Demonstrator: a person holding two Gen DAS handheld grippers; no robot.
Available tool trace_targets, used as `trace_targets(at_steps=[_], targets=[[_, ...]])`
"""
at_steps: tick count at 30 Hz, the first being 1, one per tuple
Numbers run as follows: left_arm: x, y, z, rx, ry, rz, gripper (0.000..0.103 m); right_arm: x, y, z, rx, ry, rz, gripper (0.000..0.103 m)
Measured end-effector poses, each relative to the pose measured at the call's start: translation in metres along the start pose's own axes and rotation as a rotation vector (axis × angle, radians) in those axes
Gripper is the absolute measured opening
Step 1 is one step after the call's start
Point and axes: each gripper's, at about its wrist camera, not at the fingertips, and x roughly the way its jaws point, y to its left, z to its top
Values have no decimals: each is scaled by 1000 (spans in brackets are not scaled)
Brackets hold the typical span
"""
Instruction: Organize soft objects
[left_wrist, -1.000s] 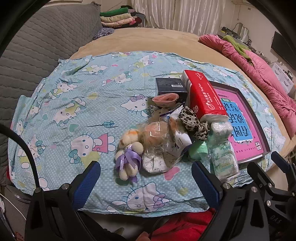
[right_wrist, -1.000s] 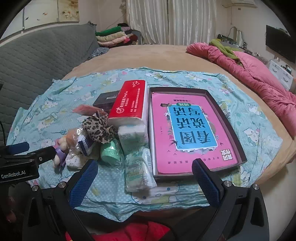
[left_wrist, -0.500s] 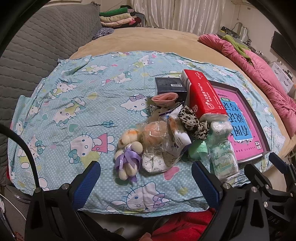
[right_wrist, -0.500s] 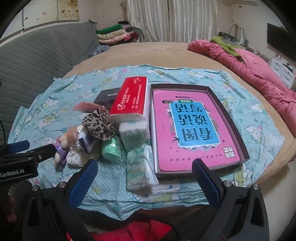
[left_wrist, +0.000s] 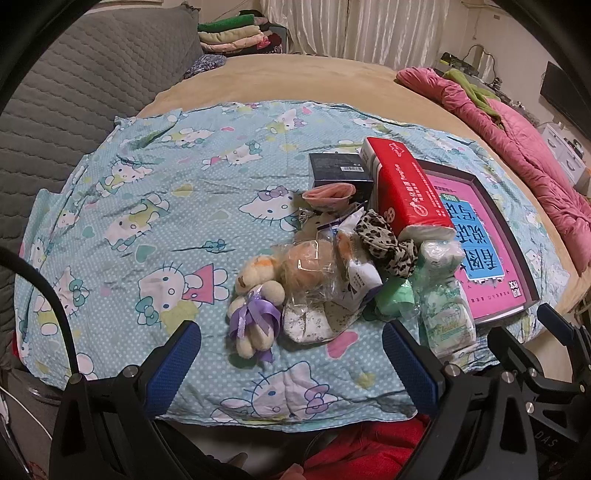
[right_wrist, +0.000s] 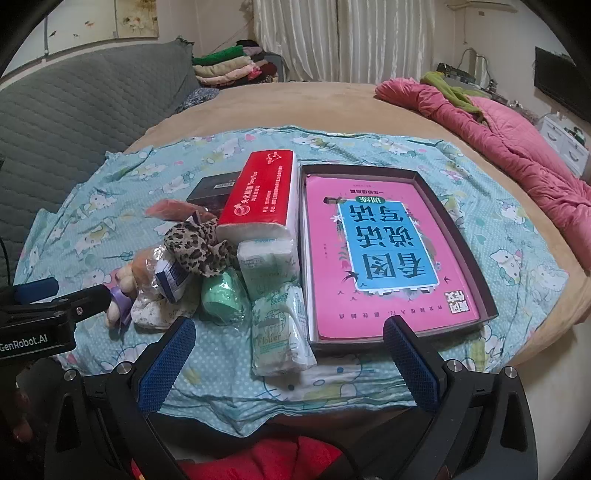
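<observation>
Hovering wide open and empty, the left hand-held gripper (left_wrist: 291, 365) and right hand-held gripper (right_wrist: 288, 362) face a tight heap: plush toy (left_wrist: 255, 310), tissue packs (right_wrist: 279, 325) beside the tray (right_wrist: 458, 236). Grabbing 1 may drag its neighbours off the bed's edge.

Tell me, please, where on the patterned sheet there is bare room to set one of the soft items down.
The widest free patch of sheet lies left of the plush toy, reaching toward the grey sofa. A far strip beyond the red tissue pack is bare too. From the plush toy across to the dark tray, things sit packed together.
</observation>
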Motion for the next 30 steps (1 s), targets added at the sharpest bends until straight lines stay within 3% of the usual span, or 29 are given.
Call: trace_targets(at_steps=[19, 30], targets=[[1, 0, 0, 0, 2, 0, 99, 0, 0, -1, 1, 8, -5, 101], [21, 20, -2, -54, 55, -12, 99, 17, -1, -9, 5, 95, -7, 101]])
